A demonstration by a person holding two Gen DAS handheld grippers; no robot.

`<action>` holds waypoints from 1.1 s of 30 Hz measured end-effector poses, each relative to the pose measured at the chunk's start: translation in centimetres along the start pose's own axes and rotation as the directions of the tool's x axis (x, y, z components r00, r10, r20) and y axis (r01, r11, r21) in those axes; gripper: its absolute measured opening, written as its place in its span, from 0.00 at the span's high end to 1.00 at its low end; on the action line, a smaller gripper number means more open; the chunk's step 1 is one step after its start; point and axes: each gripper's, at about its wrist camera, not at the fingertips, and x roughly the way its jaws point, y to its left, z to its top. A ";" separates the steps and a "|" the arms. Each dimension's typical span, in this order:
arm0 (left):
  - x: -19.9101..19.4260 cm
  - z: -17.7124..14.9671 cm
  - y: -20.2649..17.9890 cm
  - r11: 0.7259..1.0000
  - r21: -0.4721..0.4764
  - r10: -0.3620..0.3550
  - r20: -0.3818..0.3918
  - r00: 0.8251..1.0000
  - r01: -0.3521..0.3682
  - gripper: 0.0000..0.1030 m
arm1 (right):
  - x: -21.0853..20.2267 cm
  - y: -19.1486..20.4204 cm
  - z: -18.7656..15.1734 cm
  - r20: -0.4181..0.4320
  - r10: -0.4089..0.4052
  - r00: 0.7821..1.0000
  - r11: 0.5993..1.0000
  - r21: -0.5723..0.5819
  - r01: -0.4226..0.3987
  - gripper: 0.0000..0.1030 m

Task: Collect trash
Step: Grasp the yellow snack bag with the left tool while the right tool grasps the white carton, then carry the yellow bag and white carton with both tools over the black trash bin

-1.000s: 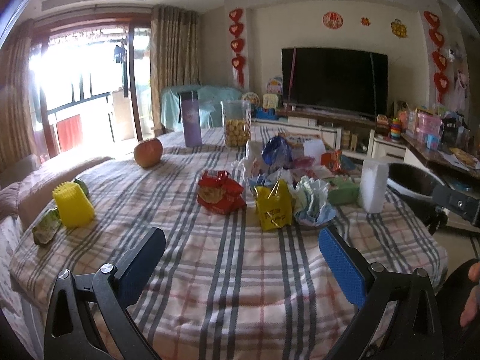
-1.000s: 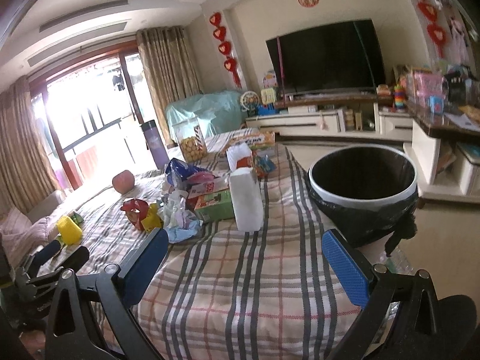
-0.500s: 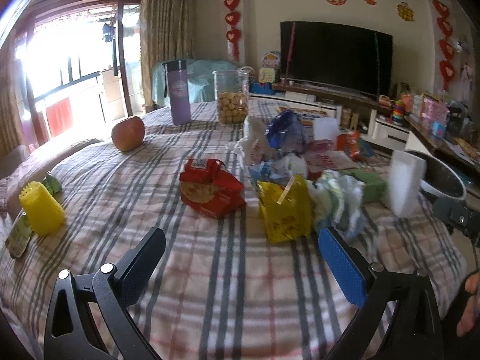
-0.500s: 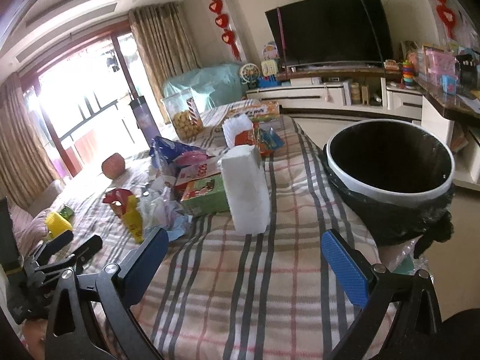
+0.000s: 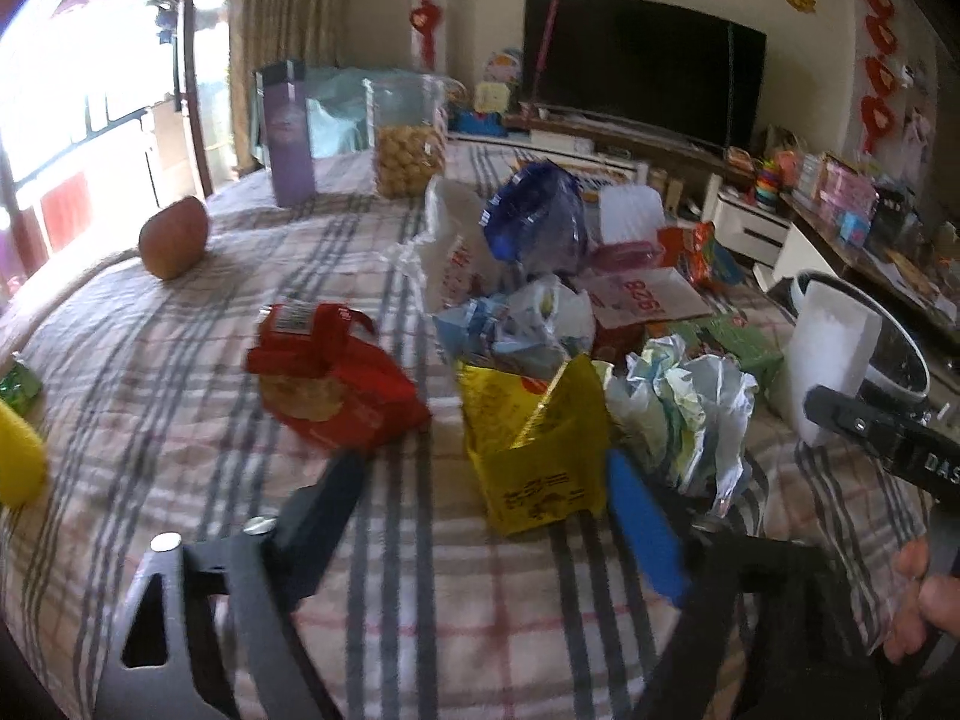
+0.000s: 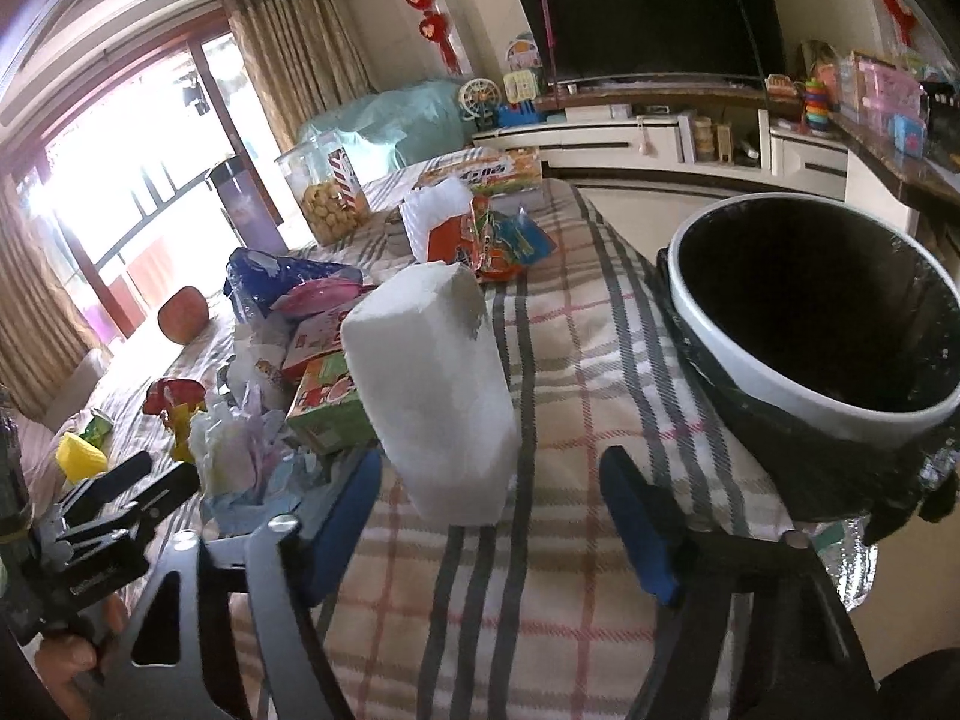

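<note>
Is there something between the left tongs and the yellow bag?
Nothing visible. The left tongs are open, and the yellow bag stands directly ahead between the fingers. The red wrapper lies to its left, the crumpled wrappers to its right.

Each tool is a black frame with silver screws and two blue-padded fingers [image 5: 645,531]. Bare skin shows on the left hand [image 6: 75,657] and the right hand [image 5: 924,603].
</note>
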 end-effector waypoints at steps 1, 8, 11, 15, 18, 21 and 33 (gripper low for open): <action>0.3 0.1 0.0 1.000 0.000 -0.011 -0.011 1.000 0.011 0.40 | 0.2 0.1 0.0 -0.005 0.001 1.000 1.000 -0.002 -0.001 0.40; 0.1 0.0 0.8 0.998 -0.025 -0.051 -0.014 0.999 0.050 0.75 | 0.1 0.3 -0.3 -0.002 0.030 1.000 0.999 -0.012 -0.030 0.71; -0.8 -0.7 1.1 0.998 -0.044 -0.055 -0.002 0.998 0.055 0.75 | -0.6 0.2 -0.3 0.009 0.035 0.999 0.999 -0.013 -0.035 0.71; -2.7 -1.8 1.2 0.996 -0.069 -0.060 0.014 0.998 0.060 0.75 | -1.7 0.0 -0.4 0.022 0.038 0.999 0.999 -0.010 -0.038 0.71; -4.2 -2.7 0.8 0.995 -0.075 -0.062 0.023 0.998 0.064 0.75 | -2.5 -0.2 -0.7 0.027 0.040 0.999 0.999 -0.010 -0.039 0.71; -5.8 -3.5 0.0 0.996 -0.065 -0.064 0.032 0.997 0.066 0.75 | -3.1 -0.5 -1.1 0.028 0.043 0.999 0.999 -0.007 -0.042 0.71; -9.1 -4.0 -4.6 0.986 0.014 -0.165 0.045 0.985 0.164 0.75 | -6.2 -2.1 -1.9 0.064 0.031 0.997 0.999 0.016 -0.032 0.71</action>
